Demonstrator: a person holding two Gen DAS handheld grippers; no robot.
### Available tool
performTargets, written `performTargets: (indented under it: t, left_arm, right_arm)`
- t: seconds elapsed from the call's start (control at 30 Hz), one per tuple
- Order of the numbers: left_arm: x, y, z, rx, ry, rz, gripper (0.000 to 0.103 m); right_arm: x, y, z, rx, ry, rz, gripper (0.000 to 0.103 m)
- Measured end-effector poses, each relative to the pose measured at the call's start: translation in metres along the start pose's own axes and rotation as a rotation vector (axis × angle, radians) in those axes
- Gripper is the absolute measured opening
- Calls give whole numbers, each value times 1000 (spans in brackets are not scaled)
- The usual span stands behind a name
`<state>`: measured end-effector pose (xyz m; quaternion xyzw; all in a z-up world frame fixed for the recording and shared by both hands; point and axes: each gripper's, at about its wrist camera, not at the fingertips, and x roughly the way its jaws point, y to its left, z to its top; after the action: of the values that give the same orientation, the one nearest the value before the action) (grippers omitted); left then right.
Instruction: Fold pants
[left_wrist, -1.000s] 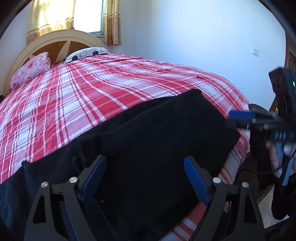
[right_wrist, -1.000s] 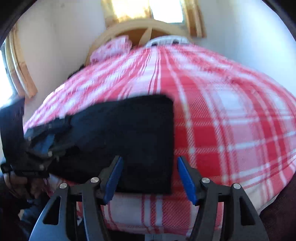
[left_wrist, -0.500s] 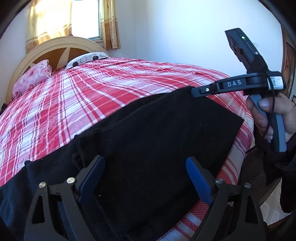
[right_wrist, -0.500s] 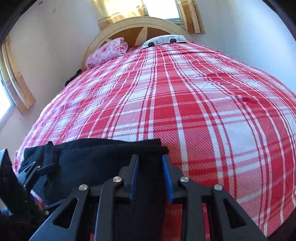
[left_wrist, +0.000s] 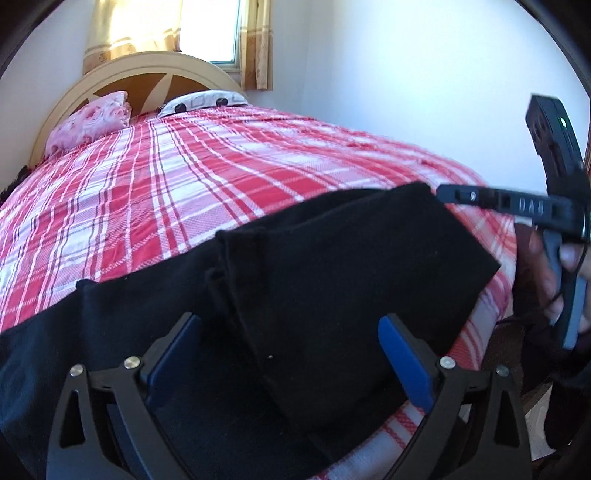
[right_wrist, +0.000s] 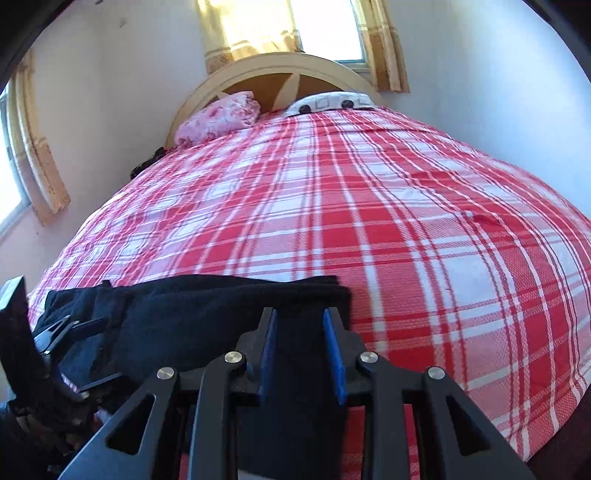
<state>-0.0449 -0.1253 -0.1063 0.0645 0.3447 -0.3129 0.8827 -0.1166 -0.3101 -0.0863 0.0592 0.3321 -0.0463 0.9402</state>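
Black pants (left_wrist: 332, 266) lie across the near edge of a bed with a red and white plaid cover (left_wrist: 184, 184). My left gripper (left_wrist: 288, 354) is open, its blue pads low over the pants near a fold seam. My right gripper (right_wrist: 300, 347) is shut on the leg end of the pants (right_wrist: 221, 310), with black cloth pinched between its blue pads. In the left wrist view the right gripper (left_wrist: 458, 194) reaches the far right corner of the pants. In the right wrist view the left gripper (right_wrist: 62, 332) shows at the left over the pants.
A cream headboard (right_wrist: 288, 66) with a pink pillow (right_wrist: 218, 118) and a white spotted pillow (right_wrist: 332, 101) stands at the far end. Curtained windows (right_wrist: 295, 22) are behind it. White walls are on the right. The floor (left_wrist: 535, 417) shows beside the bed's right corner.
My right gripper went from open to shut on the pants' leg end, then dropped lower at that corner. My left gripper stayed open and moved slightly forward over the pants.
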Motion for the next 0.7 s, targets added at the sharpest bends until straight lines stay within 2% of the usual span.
performTargets:
  t: [0.07, 0.1, 0.13, 0.2, 0.33, 0.4, 0.47, 0.6, 0.7]
  left_arm:
    - [-4, 0, 0, 3, -10, 6, 99]
    - [-4, 1, 0, 5, -9, 5, 99]
    - [-4, 1, 0, 6, -3, 2, 99]
    - [-6, 3, -2, 6, -4, 6, 99]
    - [-27, 16, -1, 2, -46, 30, 99]
    - [-43, 32, -4, -1, -61, 85, 99]
    - [-61, 59, -11, -23, -58, 148, 99]
    - [-101, 122, -28, -63, -20, 336, 99]
    - [-131, 163, -39, -87, -15, 462, 99]
  right_arm:
    - [-1, 18, -2, -93, -18, -104, 45]
    - [2, 25, -3, -135, -10, -135, 49]
    - [8, 27, -4, -145, 18, -114, 52]
    - [26, 22, -6, -102, 108, -45, 52]
    - [30, 20, -4, -84, 120, -50, 52]
    - [31, 24, -3, -96, 127, -70, 52]
    - [21, 32, -1, -115, 92, -89, 52]
    - [-2, 52, 0, -118, -5, -3, 52]
    - [-6, 76, -4, -152, -37, 55, 52]
